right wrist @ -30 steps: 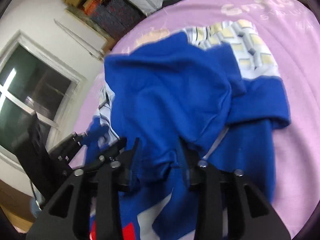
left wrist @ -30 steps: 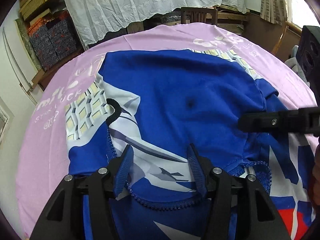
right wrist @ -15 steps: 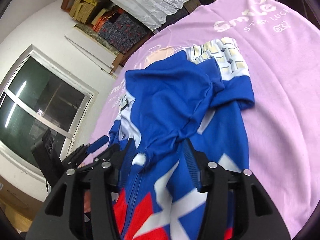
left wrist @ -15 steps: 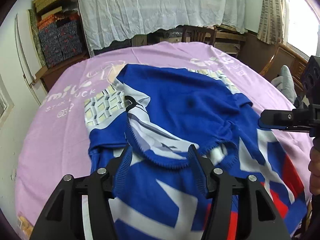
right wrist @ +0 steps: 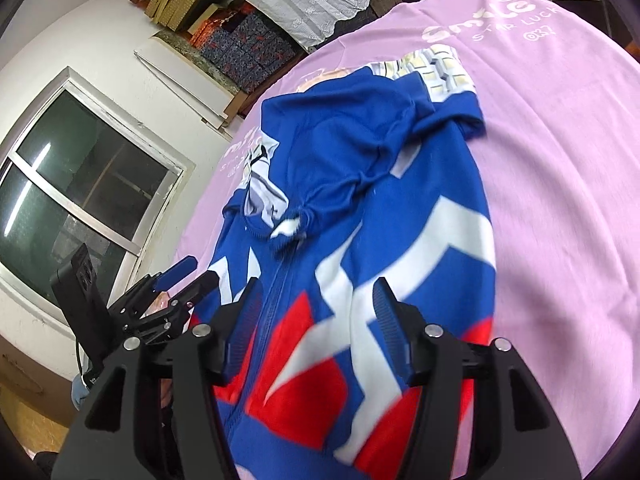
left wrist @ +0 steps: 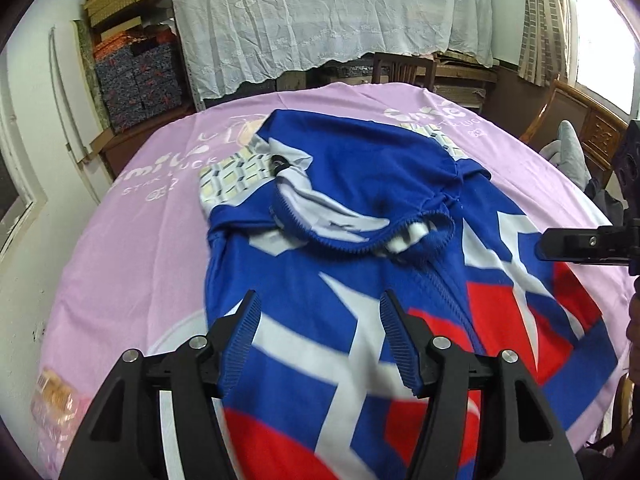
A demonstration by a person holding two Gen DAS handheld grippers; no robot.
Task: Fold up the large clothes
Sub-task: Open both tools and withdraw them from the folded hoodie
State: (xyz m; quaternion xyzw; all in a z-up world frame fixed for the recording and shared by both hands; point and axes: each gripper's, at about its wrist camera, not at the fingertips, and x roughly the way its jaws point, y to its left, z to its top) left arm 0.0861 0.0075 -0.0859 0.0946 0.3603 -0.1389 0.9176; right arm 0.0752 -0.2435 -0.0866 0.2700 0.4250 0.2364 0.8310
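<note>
That blue, white and red jacket [left wrist: 360, 280] lies on the pink tablecloth [left wrist: 132, 248], its far part folded back over itself; looks soft, floppy and light, so I'd pinch a hem or corner. Left gripper [left wrist: 318, 344] and right gripper [right wrist: 316, 326] both hover over it, jaws parted, holding nothing.

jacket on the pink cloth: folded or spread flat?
Partly folded. The jacket's far end is doubled back over its blue, white and red front, hem lying across the middle.

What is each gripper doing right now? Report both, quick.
Left gripper: open, fingers apart above the blue jacket, holding nothing.
Right gripper: open, fingers apart over the same jacket, holding nothing.
</note>
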